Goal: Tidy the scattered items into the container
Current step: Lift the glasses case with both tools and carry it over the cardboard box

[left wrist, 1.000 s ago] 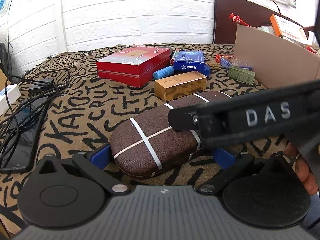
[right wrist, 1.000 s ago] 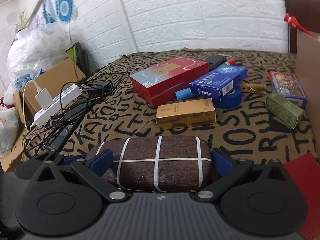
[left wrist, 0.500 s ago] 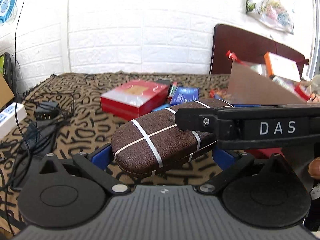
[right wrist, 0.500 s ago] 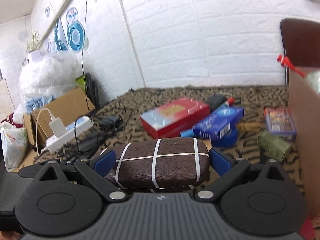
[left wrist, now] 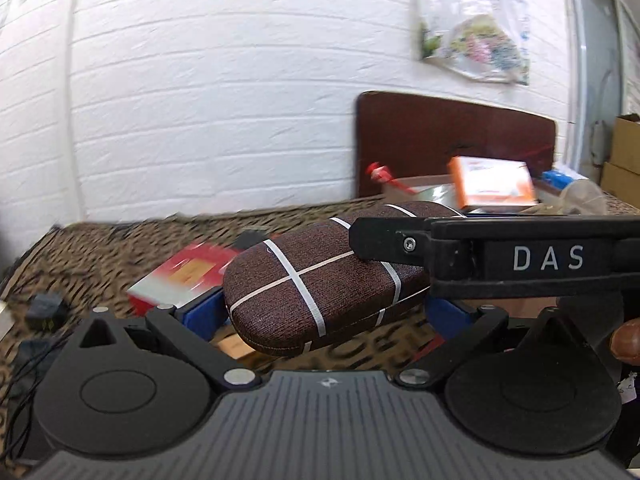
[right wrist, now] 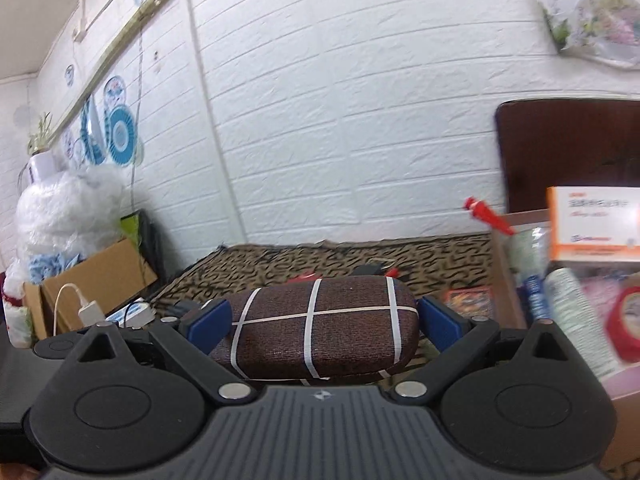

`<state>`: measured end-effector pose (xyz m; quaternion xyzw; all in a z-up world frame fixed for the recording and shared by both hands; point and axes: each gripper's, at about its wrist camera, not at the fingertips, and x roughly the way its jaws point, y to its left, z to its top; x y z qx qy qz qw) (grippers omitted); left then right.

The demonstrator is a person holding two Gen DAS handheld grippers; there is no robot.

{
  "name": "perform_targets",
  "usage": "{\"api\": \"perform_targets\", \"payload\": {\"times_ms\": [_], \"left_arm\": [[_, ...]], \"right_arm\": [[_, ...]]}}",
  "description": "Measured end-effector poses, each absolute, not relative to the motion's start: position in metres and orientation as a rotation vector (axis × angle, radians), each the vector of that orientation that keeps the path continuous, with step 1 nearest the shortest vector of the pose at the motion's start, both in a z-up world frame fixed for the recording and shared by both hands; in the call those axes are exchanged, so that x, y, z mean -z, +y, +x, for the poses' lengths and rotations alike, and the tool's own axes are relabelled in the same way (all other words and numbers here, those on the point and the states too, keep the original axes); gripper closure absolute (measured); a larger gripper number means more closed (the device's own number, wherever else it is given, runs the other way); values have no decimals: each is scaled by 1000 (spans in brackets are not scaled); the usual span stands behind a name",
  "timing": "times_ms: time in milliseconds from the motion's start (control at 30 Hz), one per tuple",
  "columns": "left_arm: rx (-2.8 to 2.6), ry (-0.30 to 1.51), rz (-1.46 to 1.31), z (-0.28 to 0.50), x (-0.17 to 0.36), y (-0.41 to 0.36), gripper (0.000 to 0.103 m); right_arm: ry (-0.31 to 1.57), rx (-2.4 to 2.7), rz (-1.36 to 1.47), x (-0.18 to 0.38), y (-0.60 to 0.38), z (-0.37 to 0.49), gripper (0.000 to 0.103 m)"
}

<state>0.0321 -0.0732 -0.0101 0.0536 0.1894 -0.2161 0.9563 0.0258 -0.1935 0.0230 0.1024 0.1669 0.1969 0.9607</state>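
Observation:
A brown glasses case with white cross stripes point(right wrist: 320, 328) is held lengthwise between the blue pads of my right gripper point(right wrist: 324, 316), lifted well above the patterned bed. In the left wrist view the same case point(left wrist: 316, 288) also sits between the blue pads of my left gripper point(left wrist: 320, 308), and the right gripper's black finger marked DAS point(left wrist: 496, 258) crosses over its right end. The cardboard container point(right wrist: 508, 276) stands at the right, holding an orange-and-white box point(right wrist: 592, 224), a tape roll and tubes.
A red flat box point(left wrist: 180, 276), a gold box and other small boxes lie on the bed below. Cables and a charger point(left wrist: 44, 308) lie at the left. A cardboard box point(right wrist: 96, 272) and a white bag stand left of the bed. A dark headboard point(left wrist: 452, 140) is behind the container.
Both grippers have lifted the glasses case up off the bed and carried it toward the container; the views now look over the container's rim.

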Motion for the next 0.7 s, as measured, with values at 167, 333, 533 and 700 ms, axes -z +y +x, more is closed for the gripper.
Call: {"api": "perform_targets", "payload": {"times_ms": [167,333,533,700], "left_arm": [[531,355,140,32,5,-108,0],[617,338,176,36,3,-149,0],[676,333,200,48,5,-187,0],[675,305,232,61,4,-206,0]], "right_arm": [[305,-308,224,-28,-233,16,2],[280,-218,243,-26,-273,8,3],[258,-137,255,-22,-308,7,3],[246,-116,259,-23,-325,22,2]]}}
